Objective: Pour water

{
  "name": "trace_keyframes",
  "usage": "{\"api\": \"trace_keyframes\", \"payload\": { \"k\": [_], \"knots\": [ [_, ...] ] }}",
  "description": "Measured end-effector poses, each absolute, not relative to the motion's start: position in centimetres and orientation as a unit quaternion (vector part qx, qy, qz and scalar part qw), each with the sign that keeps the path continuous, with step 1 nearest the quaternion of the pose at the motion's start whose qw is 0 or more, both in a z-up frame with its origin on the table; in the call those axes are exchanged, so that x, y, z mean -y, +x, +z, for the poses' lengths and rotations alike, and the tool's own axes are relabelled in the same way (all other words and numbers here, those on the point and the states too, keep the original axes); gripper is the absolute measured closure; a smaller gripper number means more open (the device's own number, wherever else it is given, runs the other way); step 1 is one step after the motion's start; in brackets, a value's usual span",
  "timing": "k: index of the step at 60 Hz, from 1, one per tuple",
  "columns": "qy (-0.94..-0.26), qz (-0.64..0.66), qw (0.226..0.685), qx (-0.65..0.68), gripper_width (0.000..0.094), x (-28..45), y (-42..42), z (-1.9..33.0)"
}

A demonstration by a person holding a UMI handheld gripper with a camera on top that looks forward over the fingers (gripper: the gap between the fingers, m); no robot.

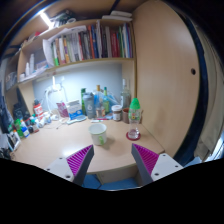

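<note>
- Hovering above the near edge of a wooden desk (60, 148), the gripper (113, 160) has its fingers spread wide, nothing between them; magenta pads (80, 158) face inward.
- A pale green cup (98, 133) stands upright on the desk just ahead of the fingers, roughly centred between them, apart from both.
- Beyond the cup, near the back wall: a cluster of bottles (93, 103), one with a green top (135, 106), and a small jar (116, 113).
- A small reddish dish (133, 133) sits right of the cup, near it but not touching.
- Left side of the desk carries small clutter, too small to identify.
- A bookshelf (90, 45) with upright books hangs above the desk.
</note>
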State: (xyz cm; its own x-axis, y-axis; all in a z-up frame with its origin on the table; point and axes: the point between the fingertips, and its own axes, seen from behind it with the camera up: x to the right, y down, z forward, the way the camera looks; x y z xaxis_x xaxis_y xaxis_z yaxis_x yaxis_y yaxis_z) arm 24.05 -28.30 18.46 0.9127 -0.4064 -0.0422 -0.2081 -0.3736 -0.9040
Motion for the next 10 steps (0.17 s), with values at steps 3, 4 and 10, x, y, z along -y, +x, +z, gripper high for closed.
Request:
{"api": "trace_keyframes", "payload": {
  "k": [3,4,10],
  "knots": [
    [-0.822,-0.083,0.532,-0.184,0.0099,30.1,21.2,20.0],
    [-0.822,-0.081,0.533,-0.184,0.0098,30.8,20.2,20.6],
    [-0.824,-0.075,0.532,-0.18,0.0097,34.2,16.0,23.0]
  ]
}}
